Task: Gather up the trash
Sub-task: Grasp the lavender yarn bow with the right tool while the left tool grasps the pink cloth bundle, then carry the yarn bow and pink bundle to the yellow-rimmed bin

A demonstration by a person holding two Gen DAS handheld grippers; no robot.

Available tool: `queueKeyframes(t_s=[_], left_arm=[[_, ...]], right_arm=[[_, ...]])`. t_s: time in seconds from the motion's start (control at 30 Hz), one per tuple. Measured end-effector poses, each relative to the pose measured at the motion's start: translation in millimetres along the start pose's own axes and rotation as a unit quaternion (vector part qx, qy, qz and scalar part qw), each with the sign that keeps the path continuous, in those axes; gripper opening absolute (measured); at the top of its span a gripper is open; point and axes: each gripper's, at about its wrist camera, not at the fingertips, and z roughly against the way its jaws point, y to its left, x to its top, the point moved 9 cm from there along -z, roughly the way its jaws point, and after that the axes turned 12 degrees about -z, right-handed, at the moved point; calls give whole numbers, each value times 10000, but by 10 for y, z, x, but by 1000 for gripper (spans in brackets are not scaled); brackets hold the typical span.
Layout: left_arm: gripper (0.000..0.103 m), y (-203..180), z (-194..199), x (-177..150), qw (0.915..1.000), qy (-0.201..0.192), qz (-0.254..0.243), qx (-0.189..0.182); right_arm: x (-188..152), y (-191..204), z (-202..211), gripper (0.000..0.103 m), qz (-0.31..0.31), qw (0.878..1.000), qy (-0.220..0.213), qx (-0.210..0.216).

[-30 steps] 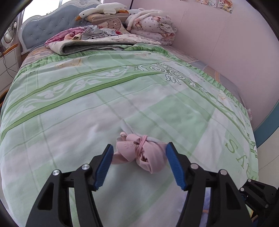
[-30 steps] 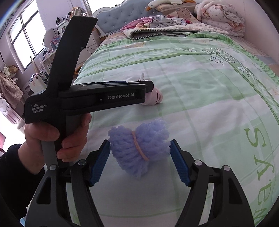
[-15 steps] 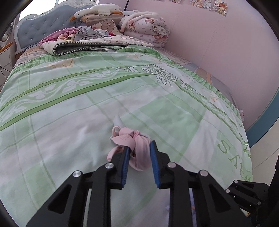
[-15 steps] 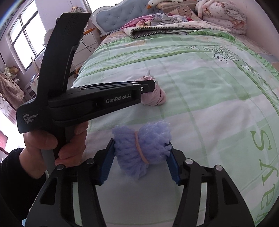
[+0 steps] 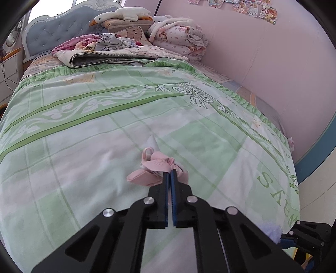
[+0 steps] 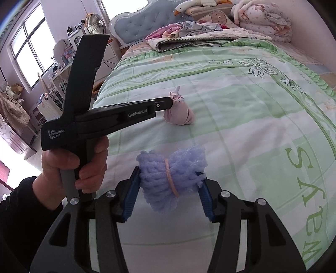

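A knotted pink cloth bundle lies on the green bedspread. My left gripper is shut on its near edge, the blue pads pinching the fabric. From the right wrist view the same pink bundle hangs at the tip of the left gripper, which a hand holds. A lilac fluffy foam bundle tied with a pink rubber band sits between the blue pads of my right gripper, which press on both its sides.
Folded blankets, pillows and a plush goose are piled by the blue headboard. A pink wall runs along the bed's far side. A window, a fan and cluttered shelves stand left of the bed.
My left gripper's jaws closed from wide around the pink bundle to pinching it. My right gripper's jaws narrowed onto the lilac bundle and lifted slightly.
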Motion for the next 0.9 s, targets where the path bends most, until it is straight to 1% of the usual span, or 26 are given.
queueKeyframes(t_s=[0.1,0.23,0.43,0.6,0.9], left_arm=[[2,43,98,-1,9999,-72,120,-31],[2,58,230,-1,9998,-159,146,-32],[2,84,564,-48,9990,-366,251,-20],[2,105,855,-194,9986,-450,279,90],[2,85,1354,-593,9976,-486,304,377]], right_arm=[[-32,-19,92,50,-33,10000,-18,12],[-54,-35,195,50,-63,10000,-63,20],[-106,32,346,50,-34,9999,-107,119],[-184,144,421,50,53,9997,-124,226],[-285,292,591,50,99,9988,-231,415]])
